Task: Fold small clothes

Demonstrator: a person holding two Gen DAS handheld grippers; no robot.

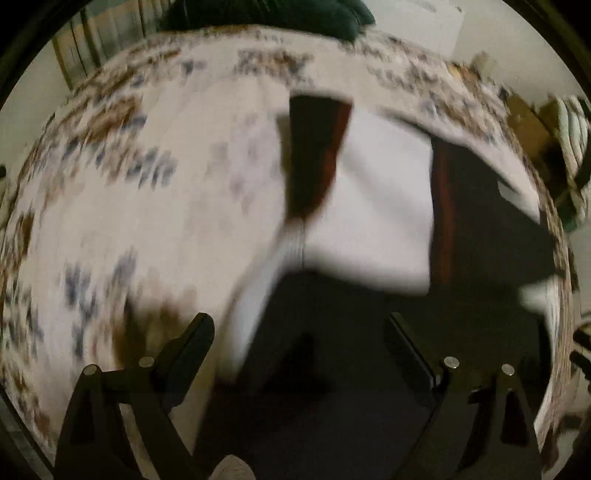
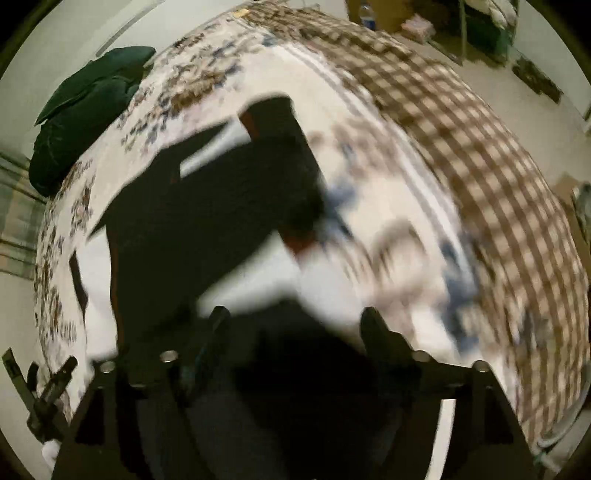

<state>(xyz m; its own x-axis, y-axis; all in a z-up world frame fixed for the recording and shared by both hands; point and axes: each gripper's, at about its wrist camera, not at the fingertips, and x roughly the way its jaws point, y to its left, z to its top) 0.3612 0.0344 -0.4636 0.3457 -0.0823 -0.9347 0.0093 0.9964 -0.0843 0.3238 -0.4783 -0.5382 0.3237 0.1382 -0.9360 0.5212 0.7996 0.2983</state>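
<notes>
A small black-and-white garment with dark red trim [image 1: 369, 206] lies on a patterned bedspread [image 1: 147, 184]; both views are motion-blurred. My left gripper [image 1: 299, 328] is open, its fingers wide apart above the garment's dark near part. In the right wrist view the same garment [image 2: 221, 221] spreads across the bed. My right gripper [image 2: 295, 321] is open above the garment's near edge. Neither gripper holds cloth that I can see.
A dark green cushion [image 2: 85, 107] sits at the bed's far end, also in the left wrist view [image 1: 295, 14]. A brown checked blanket [image 2: 480, 166] covers the bed's right side. Boxes and clutter [image 2: 480, 26] stand on the floor beyond.
</notes>
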